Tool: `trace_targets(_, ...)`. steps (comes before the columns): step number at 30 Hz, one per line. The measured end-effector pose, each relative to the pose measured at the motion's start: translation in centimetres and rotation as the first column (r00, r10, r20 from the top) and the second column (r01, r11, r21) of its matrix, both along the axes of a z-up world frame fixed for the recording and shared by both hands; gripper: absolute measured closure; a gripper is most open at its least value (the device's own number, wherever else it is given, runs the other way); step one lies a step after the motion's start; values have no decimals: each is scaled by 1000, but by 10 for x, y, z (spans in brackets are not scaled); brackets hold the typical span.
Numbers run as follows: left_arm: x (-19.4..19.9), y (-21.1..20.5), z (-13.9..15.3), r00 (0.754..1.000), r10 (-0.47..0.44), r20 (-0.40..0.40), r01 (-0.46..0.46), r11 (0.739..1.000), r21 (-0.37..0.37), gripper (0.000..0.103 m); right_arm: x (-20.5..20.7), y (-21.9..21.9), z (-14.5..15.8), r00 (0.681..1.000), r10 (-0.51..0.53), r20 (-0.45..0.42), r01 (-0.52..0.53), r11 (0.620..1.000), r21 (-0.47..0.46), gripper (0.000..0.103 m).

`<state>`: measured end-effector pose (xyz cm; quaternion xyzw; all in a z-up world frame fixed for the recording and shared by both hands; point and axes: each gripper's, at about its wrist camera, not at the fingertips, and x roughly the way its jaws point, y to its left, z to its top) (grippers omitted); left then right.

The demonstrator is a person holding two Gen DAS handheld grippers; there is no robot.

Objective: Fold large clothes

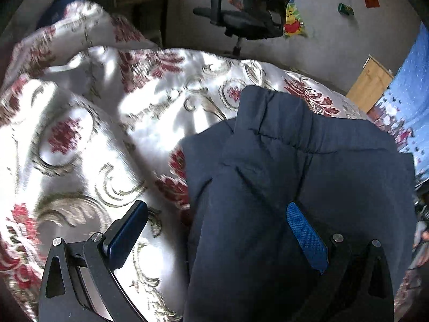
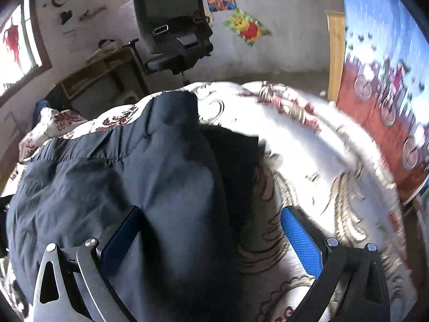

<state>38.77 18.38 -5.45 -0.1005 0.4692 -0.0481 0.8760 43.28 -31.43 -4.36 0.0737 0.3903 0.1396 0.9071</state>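
A dark navy padded jacket [image 1: 295, 177] lies on a bed with a white, red and gold patterned cover [image 1: 88, 139]. In the left wrist view my left gripper [image 1: 217, 217] is open, its left finger over the cover and its right blue pad [image 1: 305, 236] over the jacket; the jacket's left edge runs between the jaws. In the right wrist view the jacket [image 2: 134, 177] fills the left and centre. My right gripper [image 2: 211, 220] is open, with the jacket's right-hand bulge between its fingers and the right blue pad [image 2: 303, 241] over the cover [image 2: 321, 161].
A black office chair [image 2: 174, 32] stands behind the bed beside a wooden desk [image 2: 99, 72]. A wooden cabinet [image 1: 370, 83] and a blue patterned hanging cloth [image 2: 380, 67] stand on the right. Posters hang on the wall. A window [image 2: 18, 45] is at the left.
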Motion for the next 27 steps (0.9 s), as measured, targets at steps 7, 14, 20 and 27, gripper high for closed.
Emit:
trace_targets(7,5,20,-15,999,-19,-50,9,980,-201,1,3,5,-11,997,68,-26,-67,997,32,0)
trace_targets(14,12,33,-25,993,-67,-94,28,929,-370,1,6,2,-15,997,72,-39,-70,996,51,0)
trace_targets(20,12,25,-24,987,-135,-86,89,909,-406,1,8,3,-17,997,74,-32,-73,996,55,0)
trace_targets(27,18,24,-28,976,-181,-121,109,887,-449,1,10,5,-17,996,75,-52,-73,997,40,0)
